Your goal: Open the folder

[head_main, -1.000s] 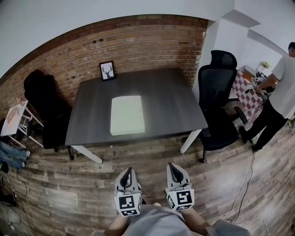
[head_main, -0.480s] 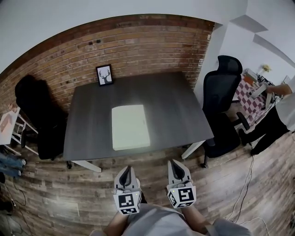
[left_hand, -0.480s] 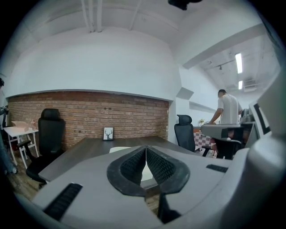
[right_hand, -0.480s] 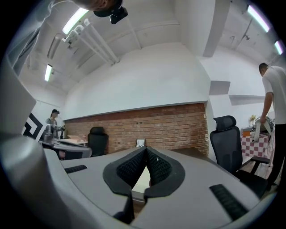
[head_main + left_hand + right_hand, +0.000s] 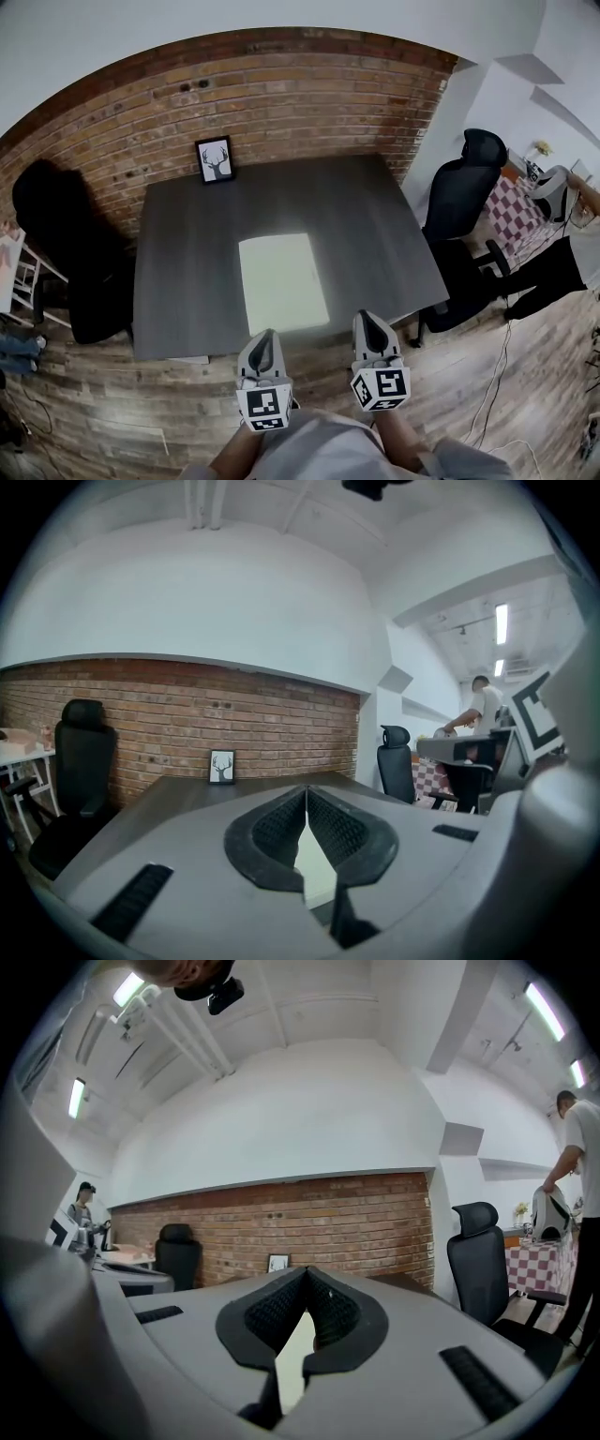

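A pale green folder (image 5: 282, 282) lies flat and closed on the dark table (image 5: 187, 253), toward its near edge. My left gripper (image 5: 262, 340) hangs just short of that edge, below the folder's left corner, shut with nothing between its jaws. My right gripper (image 5: 371, 323) is beside it, below and right of the folder, also shut and empty. In the left gripper view the folder (image 5: 314, 869) shows through the gap under the closed jaws (image 5: 307, 794). The right gripper view shows the folder (image 5: 292, 1358) the same way beneath its jaws (image 5: 307, 1273).
A small framed deer picture (image 5: 216, 159) stands at the table's far edge against the brick wall (image 5: 281, 84). A black chair (image 5: 66, 244) is left of the table, another black office chair (image 5: 464, 202) right of it. A person (image 5: 562, 234) stands at far right.
Both grippers have come forward toward the table together; the table and folder now sit closer and lower in the head view. The jaws stayed shut.
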The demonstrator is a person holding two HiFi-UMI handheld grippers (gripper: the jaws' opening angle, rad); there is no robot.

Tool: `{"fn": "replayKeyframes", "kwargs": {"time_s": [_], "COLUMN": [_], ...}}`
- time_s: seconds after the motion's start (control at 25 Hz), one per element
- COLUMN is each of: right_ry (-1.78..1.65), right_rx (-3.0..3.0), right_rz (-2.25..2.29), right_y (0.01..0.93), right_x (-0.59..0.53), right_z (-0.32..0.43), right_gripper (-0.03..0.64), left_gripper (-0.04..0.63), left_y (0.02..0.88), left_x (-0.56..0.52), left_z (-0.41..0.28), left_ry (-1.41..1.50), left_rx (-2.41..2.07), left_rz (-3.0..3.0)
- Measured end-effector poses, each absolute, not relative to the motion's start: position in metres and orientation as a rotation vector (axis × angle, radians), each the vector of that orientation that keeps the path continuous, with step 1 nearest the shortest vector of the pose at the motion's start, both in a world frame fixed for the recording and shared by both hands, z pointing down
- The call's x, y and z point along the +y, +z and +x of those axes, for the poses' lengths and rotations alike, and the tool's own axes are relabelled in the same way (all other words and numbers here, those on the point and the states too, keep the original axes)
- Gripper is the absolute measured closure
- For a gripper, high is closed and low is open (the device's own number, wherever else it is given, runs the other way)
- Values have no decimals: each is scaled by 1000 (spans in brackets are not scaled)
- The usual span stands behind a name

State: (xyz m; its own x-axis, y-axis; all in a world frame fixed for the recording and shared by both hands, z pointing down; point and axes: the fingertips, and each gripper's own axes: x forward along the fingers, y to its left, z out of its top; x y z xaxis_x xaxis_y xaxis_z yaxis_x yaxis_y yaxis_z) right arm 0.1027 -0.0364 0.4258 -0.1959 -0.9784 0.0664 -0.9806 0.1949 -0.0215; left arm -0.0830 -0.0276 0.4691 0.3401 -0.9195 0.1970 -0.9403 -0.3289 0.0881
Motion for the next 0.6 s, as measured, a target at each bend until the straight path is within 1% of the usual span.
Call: {"fn": "replayKeyframes", "kwargs": {"time_s": [0.4, 0.6], "right_ry": [69, 74], "right_rx": [-2325, -2344], "right_rz": [1993, 1953], "right_y": [424, 427], "right_x": [-112, -136], "right_z": [76, 66], "right_gripper": [618, 618], "left_gripper": [588, 588], "left_y": [476, 478], "left_x": [-93, -115], "left_z": [-132, -141], "left_ry": [145, 152], "left_rx": [-1703, -1735], "left_rz": [2378, 2358]}}
